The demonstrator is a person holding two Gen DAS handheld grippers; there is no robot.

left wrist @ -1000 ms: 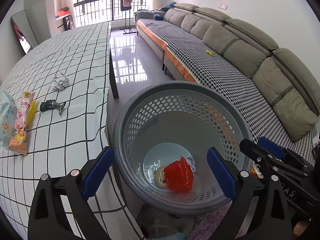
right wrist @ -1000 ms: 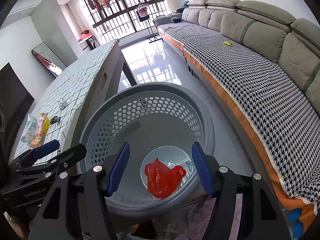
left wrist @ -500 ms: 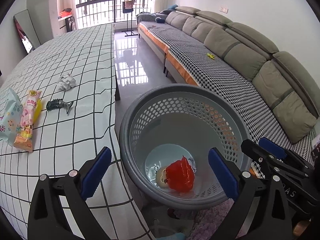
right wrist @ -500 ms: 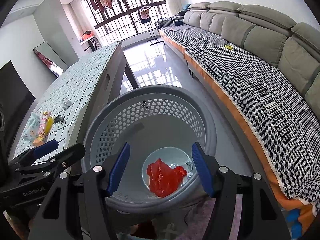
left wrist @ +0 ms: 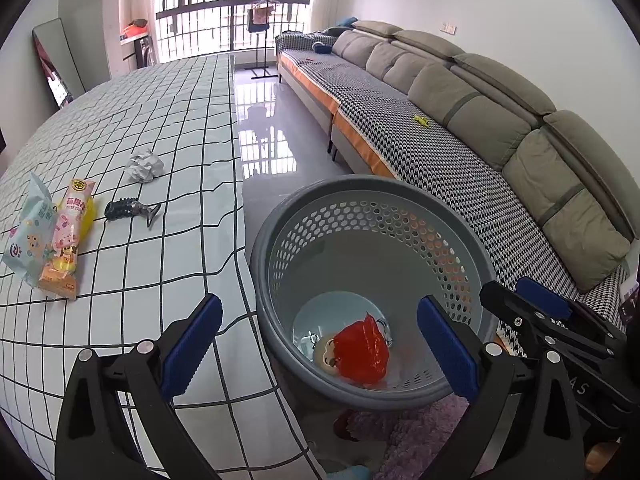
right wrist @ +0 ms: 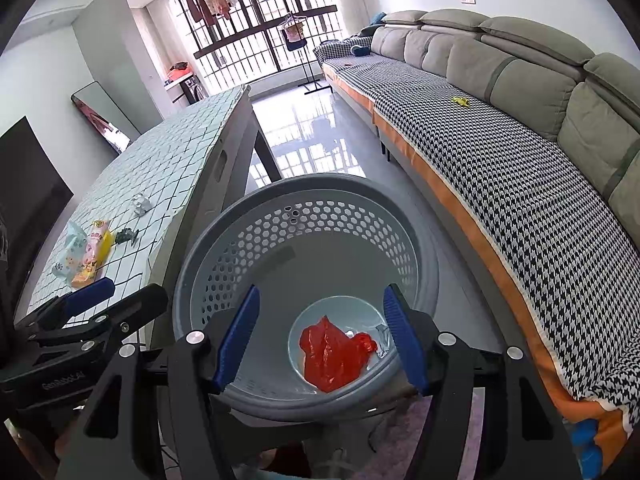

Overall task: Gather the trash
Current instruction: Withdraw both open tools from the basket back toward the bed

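Left wrist view: my left gripper [left wrist: 318, 344] hangs spread and empty, over the tabletop [left wrist: 168, 128] edge and the basket [left wrist: 400, 200] rim.
Right wrist view: my right gripper [right wrist: 326, 340] is spread too, nothing between its pads, above the basket [right wrist: 224, 236].
Basket: grey, perforated, on the floor just beside the tabletop; I see a red wrapper [left wrist: 362, 350] lying at its bottom [right wrist: 334, 354].
Trash left: a paper ball [left wrist: 145, 165], two snack bags [left wrist: 52, 236] and a dark toy [left wrist: 128, 210] lie on the tabletop, well apart from both grippers.
Sofa [left wrist: 480, 120]: along the far wall.
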